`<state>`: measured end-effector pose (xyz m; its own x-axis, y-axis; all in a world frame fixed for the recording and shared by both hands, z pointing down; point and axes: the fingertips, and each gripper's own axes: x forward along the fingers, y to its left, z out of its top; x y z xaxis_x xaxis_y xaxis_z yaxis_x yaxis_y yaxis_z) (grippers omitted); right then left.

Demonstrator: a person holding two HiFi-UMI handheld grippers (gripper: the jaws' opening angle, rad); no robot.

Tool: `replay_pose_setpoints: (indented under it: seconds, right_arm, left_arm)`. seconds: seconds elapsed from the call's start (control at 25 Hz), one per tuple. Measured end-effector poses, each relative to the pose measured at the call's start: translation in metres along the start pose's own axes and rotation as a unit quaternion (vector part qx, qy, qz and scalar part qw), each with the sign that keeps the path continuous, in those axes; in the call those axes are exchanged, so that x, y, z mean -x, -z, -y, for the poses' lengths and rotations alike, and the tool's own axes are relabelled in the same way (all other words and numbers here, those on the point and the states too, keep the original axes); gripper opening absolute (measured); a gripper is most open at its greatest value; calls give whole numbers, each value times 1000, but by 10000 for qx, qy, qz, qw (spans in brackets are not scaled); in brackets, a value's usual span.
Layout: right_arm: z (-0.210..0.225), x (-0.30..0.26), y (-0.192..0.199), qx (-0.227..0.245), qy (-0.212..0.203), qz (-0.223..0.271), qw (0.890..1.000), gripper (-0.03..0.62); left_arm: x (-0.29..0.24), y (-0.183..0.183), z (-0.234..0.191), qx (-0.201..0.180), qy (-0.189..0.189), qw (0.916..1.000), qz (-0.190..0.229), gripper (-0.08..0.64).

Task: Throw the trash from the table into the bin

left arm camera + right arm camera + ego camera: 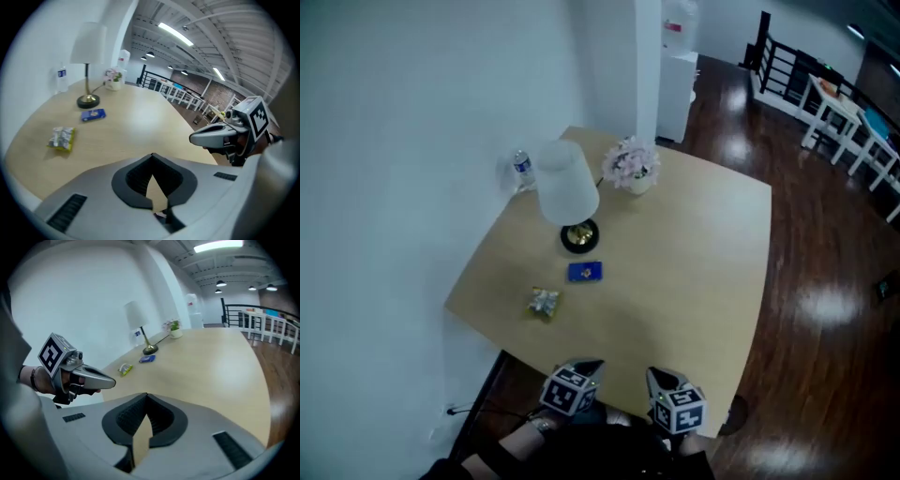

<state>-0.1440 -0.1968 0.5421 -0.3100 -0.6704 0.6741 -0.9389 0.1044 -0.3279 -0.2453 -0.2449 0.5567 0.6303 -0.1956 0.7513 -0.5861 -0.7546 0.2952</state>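
Left gripper [579,371] and right gripper [664,379], jaws closed and empty, hover short of the crumpled wrapper [544,302], presumably poised to reach.

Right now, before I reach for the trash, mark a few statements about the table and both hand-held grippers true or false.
1. The crumpled wrapper lies on the table. True.
2. The right hand-held gripper holds the blue packet. False: the packet lies on the table by the lamp; that gripper is shut and empty.
3. The left hand-held gripper is wide open. False: its jaws are together, nothing between them.
4. The lamp stands between the water bottle and the flower pot. True.
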Motion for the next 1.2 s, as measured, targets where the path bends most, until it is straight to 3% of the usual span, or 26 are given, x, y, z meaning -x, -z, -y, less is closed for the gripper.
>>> replay_pose_setpoints:
  seconds: [0.36, 0.52, 0.68, 1.04, 1.2]
  right_arm:
    - [-112, -152, -63, 1420, -810, -569, 9849, 11]
    - [-142, -207, -77, 1919, -831, -691, 9754, 185]
    - [-157, -253, -90, 2482, -673, -738, 9635, 305]
    - [-153, -306, -97, 2764, -478, -1034, 9543, 301]
    - [-151, -310, -93, 2621, -454, -1117, 9575, 241]
  left_arm:
    - [48, 13, -156, 1085, -751, 9897, 560, 2]
    - [61, 22, -197, 1390, -977, 9833, 656, 2]
    - [63, 30, -220, 1574, -1089, 9793, 663, 2]
    - [57, 35, -233, 1746, -1091, 9762, 676, 2]
    - [57, 35, -237, 1736, -1073, 9766, 684, 2]
